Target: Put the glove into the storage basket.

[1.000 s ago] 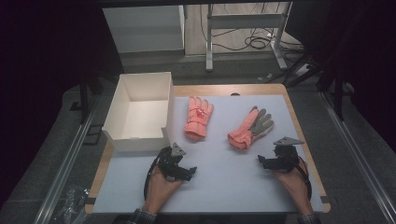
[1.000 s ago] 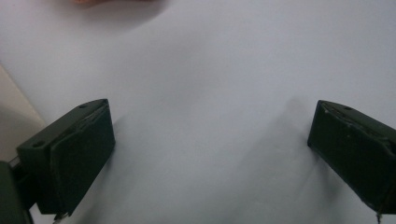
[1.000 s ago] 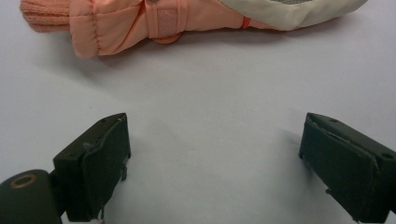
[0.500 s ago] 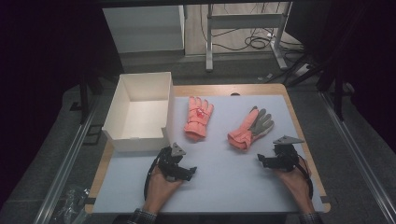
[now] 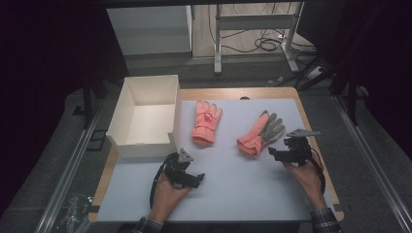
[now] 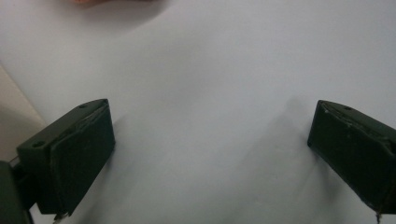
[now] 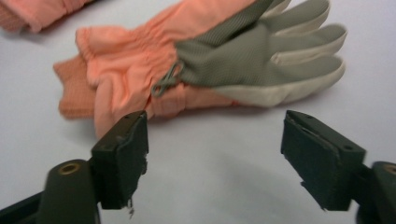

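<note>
Glove (image 7: 205, 70): palm-up, near the table's (image 5: 252, 179) right edge, just ahead of the right gripper (image 7: 212, 158).
Right gripper: jaws apart, just been closing, nothing between; aim for the bunched cuff.
Left gripper (image 6: 210, 154): open, empty.

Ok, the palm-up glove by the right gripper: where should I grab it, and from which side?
Probably the bunched orange cuff end of the palm-up glove. It lies flat, its grey fingers pointing away, the gathered cuff nearest the right gripper. Come in from the near side, jaws straddling the cuff; they are open with nothing between them and have just been closing.
</note>
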A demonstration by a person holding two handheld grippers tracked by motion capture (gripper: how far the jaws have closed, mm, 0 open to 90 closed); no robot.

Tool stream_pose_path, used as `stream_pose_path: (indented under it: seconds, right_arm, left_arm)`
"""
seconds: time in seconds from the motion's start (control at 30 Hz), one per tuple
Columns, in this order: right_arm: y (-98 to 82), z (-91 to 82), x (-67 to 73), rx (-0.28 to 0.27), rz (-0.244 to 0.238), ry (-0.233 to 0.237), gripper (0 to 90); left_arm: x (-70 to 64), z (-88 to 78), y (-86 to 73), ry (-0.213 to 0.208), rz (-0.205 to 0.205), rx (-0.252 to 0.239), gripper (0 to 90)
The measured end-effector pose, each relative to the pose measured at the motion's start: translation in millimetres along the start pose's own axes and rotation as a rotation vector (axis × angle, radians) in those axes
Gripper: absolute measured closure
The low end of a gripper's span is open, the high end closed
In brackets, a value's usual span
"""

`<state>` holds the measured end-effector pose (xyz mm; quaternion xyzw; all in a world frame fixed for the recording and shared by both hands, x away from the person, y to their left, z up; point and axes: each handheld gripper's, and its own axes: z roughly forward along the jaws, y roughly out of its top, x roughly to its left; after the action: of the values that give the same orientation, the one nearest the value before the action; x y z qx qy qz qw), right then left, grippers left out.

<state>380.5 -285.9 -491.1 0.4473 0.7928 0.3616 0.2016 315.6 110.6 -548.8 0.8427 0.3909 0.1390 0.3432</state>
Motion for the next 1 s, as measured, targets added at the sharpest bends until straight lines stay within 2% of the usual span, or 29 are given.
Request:
stream_pose_path:
  seconds: [0.27,0.5,0.57,0.7,0.77,0.87,1.0]
  right_arm:
    - [28.9,4.2,-10.8,-0.027,-0.005,-0.014,42.3]
    - [46.9,26.6,-13.2,-0.007,0.005,-0.016,45.6]
    - [48.7,34.3,-13.8,0.004,0.008,-0.02,45.0]
    - [48.1,50.7,-17.1,0.032,0.046,-0.027,42.3]
    - [45.7,58.3,-18.2,0.063,0.051,-0.033,42.8]
    - [42.2,64.0,-19.0,0.083,0.068,-0.027,50.2]
    - [40.6,66.0,-15.9,0.098,0.068,-0.036,72.6]
  left_arm:
    - [0.0,0.0,0.0,-0.001,-0.001,0.0,0.7]
    - [-0.1,0.1,-0.1,0.0,-0.002,-0.002,0.7]
    - [-0.1,0.1,-0.1,0.0,-0.002,-0.002,0.7]
    - [-0.1,0.0,-0.1,0.0,-0.001,-0.002,0.7]
    - [0.0,0.0,-0.1,0.0,0.0,-0.002,0.7]
    - [0.0,0.0,-0.1,0.0,0.0,-0.002,0.7]
    - [-0.1,0.0,-0.1,0.0,0.0,-0.002,0.7]
